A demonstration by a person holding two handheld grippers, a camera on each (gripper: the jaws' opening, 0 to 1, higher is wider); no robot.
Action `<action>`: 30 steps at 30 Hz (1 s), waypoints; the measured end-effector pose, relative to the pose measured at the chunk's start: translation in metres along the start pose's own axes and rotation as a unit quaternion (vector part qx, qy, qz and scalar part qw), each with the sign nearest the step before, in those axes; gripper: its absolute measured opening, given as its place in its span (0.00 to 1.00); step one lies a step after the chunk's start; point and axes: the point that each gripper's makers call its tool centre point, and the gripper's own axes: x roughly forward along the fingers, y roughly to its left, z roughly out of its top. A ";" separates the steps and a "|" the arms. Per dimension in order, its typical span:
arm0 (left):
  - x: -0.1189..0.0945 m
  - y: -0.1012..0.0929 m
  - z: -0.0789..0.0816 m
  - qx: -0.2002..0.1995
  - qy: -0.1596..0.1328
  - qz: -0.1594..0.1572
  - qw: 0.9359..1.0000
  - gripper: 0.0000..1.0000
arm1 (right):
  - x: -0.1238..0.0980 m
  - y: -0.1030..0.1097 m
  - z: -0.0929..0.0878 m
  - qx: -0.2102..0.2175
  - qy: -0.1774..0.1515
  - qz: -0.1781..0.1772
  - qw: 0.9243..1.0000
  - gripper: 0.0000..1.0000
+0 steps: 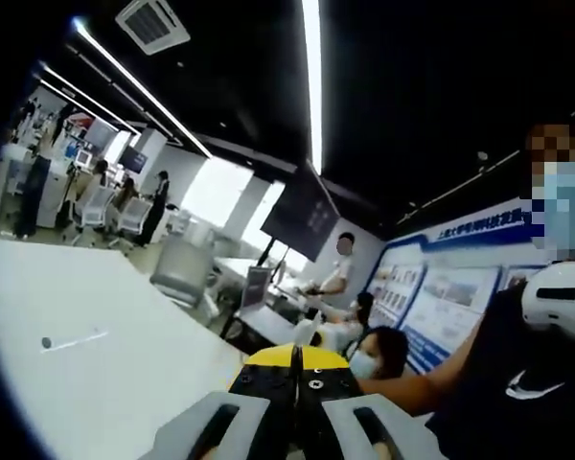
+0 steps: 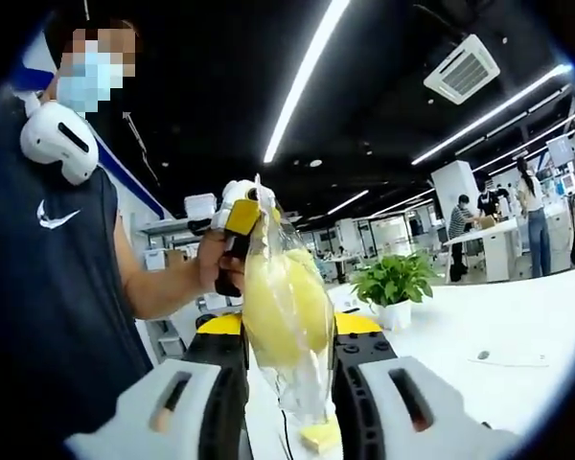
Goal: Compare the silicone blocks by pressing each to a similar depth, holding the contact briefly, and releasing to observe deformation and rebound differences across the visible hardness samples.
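Clearly the right tool (image 2: 287,383) clamps a bagged yellow block (image 2: 286,307).

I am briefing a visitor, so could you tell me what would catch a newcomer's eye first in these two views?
In the right gripper view, a clear plastic bag of yellow pieces stands between the right tongs, its top held by the left tongs in the person's hand. Behind it, a potted plant sits on the white table. In the left gripper view, the left tongs look shut, pointing across an office.
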 end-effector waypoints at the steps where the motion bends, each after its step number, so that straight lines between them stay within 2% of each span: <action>1: -0.001 0.001 0.000 0.000 0.001 0.001 1.000 0.00 | 0.000 -0.001 0.000 0.000 0.000 0.000 1.000 0.28; 11: 0.002 -0.002 0.005 0.004 -0.005 -0.002 1.000 0.00 | 0.000 -0.001 0.006 -0.009 0.005 -0.001 1.000 0.26; 26: 0.001 -0.015 -0.001 0.009 0.004 -0.007 1.000 0.00 | -0.004 0.013 0.004 -0.018 0.019 -0.012 1.000 0.20; 30: 0.000 -0.016 -0.002 0.011 0.006 -0.005 1.000 0.00 | -0.003 0.017 0.002 -0.006 0.024 -0.012 1.000 0.17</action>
